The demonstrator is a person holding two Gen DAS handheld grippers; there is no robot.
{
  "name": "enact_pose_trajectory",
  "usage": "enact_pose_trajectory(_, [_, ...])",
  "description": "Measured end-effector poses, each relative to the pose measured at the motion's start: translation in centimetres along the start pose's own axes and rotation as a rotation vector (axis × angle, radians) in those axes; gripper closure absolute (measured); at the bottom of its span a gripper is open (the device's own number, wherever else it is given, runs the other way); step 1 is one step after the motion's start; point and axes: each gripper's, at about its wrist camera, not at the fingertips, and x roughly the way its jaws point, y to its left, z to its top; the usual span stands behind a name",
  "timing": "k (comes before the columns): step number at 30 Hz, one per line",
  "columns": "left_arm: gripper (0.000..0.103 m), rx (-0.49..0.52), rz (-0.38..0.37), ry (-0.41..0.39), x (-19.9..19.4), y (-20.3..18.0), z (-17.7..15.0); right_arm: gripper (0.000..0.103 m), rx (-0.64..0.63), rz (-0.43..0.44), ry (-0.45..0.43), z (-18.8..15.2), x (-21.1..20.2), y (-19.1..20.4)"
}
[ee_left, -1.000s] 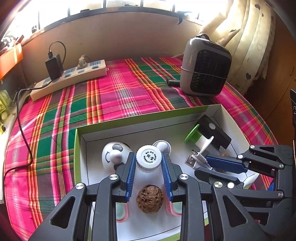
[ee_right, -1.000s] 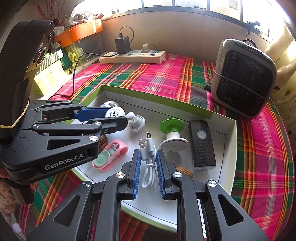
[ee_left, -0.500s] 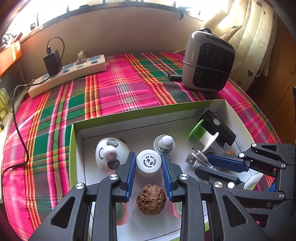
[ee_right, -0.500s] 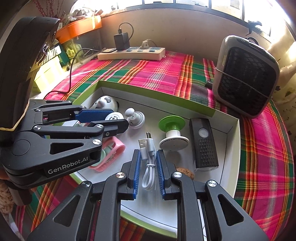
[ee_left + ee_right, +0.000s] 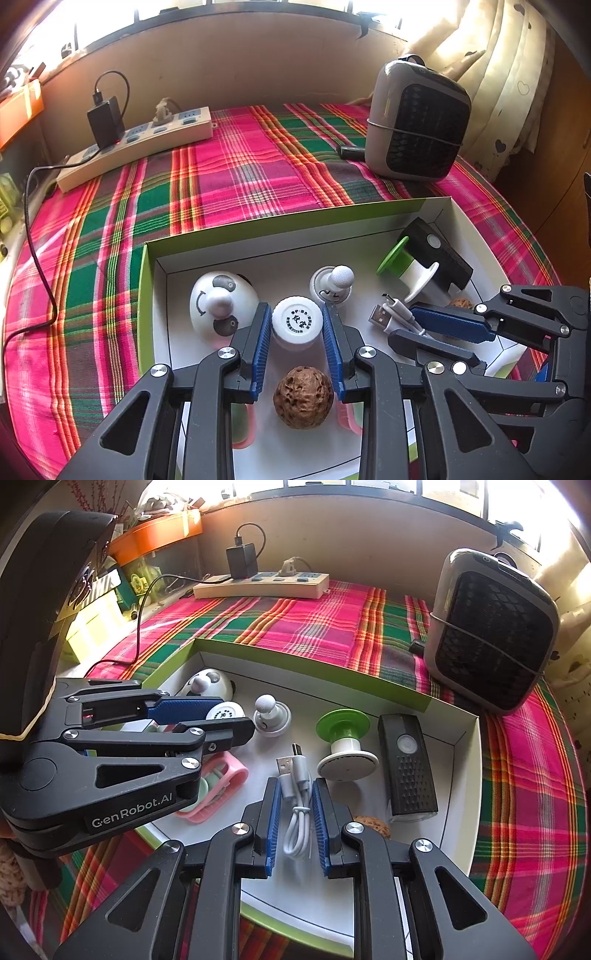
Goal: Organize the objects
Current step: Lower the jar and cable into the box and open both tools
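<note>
A white box with a green rim [image 5: 295,221] lies on the plaid cloth and holds small items. My left gripper [image 5: 295,314] is shut on a small white bottle [image 5: 297,323] with a printed cap, held above the box floor; a brown walnut [image 5: 303,397] lies below it. In the right wrist view the same gripper [image 5: 236,718] and bottle [image 5: 226,713] show from the side. My right gripper [image 5: 295,786] is shut on a coiled white USB cable [image 5: 297,819], its plugs sticking out past the fingertips. From the left view that gripper [image 5: 404,323] and cable [image 5: 388,314] sit at the right.
Inside the box are a white panda figure [image 5: 218,302], a white knob piece [image 5: 332,284], a green-and-white spool [image 5: 345,746], a black remote-like block [image 5: 406,768], a pink item [image 5: 221,782] and a second walnut [image 5: 371,823]. A grey heater [image 5: 421,122] and a power strip [image 5: 140,144] stand behind.
Both grippers keep the same hold on the bottle and the cable. Only a very slight shift of view shows early on; nothing in the box has moved.
</note>
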Motion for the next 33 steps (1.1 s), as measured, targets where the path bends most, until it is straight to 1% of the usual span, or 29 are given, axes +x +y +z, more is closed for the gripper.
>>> enact_pose_trajectory(15, [0.076,-0.015,0.013,0.008,-0.3,0.2,-0.4,0.084,0.015,-0.007,-0.002,0.0,-0.1,0.3])
enact_pose_trajectory(18, [0.075,-0.013,0.025,0.002,-0.7,0.1,-0.6,0.082,0.022,-0.007,-0.008,-0.2,-0.3,0.4])
enact_pose_trajectory(22, [0.073,-0.014,0.032,-0.008,-1.3,0.1,-0.8,0.074,0.036,-0.004,-0.018,-0.5,-0.7,0.3])
enact_pose_trajectory(29, [0.072,-0.026,0.041,-0.027,-2.4,0.1,-1.3,0.074,0.046,-0.007,-0.033,-0.9,-1.5,0.5])
enact_pose_trajectory(33, [0.071,-0.023,0.077,-0.052,-3.5,-0.3,-1.8,0.069,0.054,-0.015,-0.049,-1.1,-2.2,0.6])
